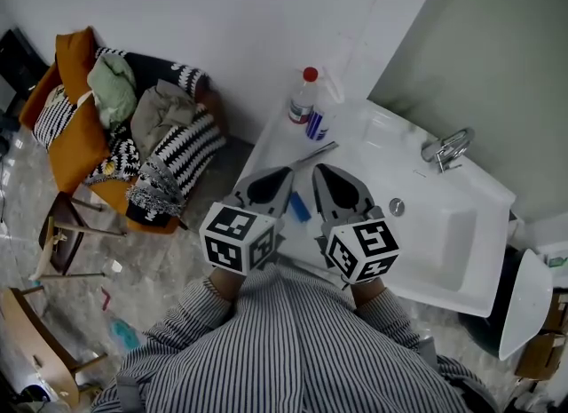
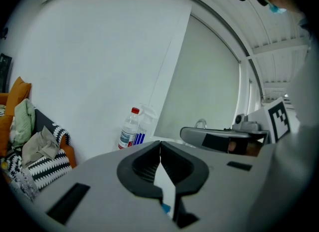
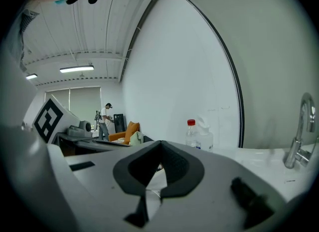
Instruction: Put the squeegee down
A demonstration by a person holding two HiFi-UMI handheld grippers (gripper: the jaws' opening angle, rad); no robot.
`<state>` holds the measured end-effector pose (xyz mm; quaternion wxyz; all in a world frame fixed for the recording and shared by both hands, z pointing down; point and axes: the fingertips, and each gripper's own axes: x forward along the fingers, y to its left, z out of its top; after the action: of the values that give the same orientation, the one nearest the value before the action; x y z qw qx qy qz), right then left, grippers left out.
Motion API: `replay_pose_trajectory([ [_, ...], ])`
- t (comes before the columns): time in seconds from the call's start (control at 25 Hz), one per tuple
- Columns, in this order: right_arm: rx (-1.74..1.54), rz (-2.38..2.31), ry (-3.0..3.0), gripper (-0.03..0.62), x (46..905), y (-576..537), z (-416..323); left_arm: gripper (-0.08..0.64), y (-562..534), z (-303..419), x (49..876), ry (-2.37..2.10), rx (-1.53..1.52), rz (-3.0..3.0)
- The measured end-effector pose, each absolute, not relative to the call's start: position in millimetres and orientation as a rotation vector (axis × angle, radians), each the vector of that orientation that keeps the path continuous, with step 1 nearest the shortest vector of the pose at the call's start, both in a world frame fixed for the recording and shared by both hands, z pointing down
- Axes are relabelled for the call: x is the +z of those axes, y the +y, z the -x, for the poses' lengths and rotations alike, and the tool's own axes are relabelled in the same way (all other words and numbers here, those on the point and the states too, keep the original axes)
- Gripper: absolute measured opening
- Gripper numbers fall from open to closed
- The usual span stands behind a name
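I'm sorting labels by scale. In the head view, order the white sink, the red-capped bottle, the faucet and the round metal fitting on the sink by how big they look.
1. White sink, largest by far.
2-3. Red-capped bottle and faucet look about alike; I won't rank them.
4. Round metal fitting, smallest.

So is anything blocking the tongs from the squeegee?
Nothing visible does. The squeegee lies on the white counter just ahead of the left tongs and right tongs, both shut and empty. The red-capped bottle stands farther back.
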<state>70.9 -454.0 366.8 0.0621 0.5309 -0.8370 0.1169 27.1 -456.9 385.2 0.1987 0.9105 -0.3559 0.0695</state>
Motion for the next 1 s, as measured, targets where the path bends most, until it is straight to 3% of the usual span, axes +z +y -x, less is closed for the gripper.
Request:
replay_pose_trajectory([
  [1.0, 0.369, -1.584, -2.493, 0.015, 378.3, -445.1, -74.3, 0.012, -451.9, -30.9, 392.9, -0.991, 0.195, -2.514],
])
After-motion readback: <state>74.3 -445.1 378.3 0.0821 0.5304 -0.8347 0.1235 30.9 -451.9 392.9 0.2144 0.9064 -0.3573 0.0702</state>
